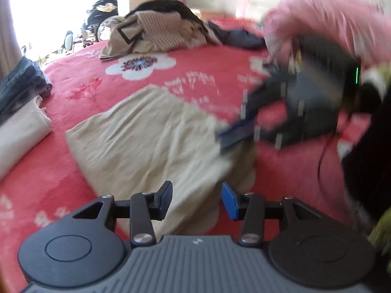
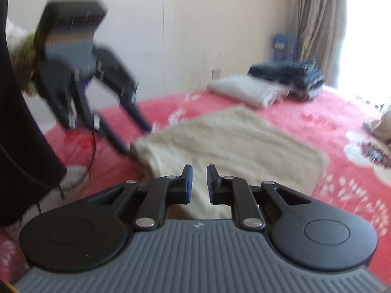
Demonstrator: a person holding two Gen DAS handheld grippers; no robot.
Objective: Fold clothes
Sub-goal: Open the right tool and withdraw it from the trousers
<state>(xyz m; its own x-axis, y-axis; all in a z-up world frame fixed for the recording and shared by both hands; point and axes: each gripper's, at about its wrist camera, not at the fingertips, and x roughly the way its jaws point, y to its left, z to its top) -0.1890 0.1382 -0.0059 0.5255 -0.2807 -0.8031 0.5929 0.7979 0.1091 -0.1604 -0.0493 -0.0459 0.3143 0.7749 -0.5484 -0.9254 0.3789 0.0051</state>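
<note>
Cream garment (image 1: 156,141) is lying folded flat on the red floral blanket (image 1: 200,56), near the middle of the bed.

Left gripper (image 1: 197,199) is hovering low over the near edge of the garment, pointing along it; jaws are standing wide apart, nothing between the blue pads. From the right wrist view it is angling steeply downward, fingertips at the garment's left corner, motion-blurred, so contact cannot be told.

Right gripper (image 2: 197,184) is sitting above the garment's near end, level, jaws parted by a narrow gap, gripping nothing. From the left wrist view it is blurred, tips reaching down to the garment's right edge.

Folded white cloth (image 2: 244,90) and a dark folded stack (image 2: 288,78) are resting beside each other at the far bed edge. An unfolded clothes pile (image 1: 158,31) is heaped beyond.
</note>
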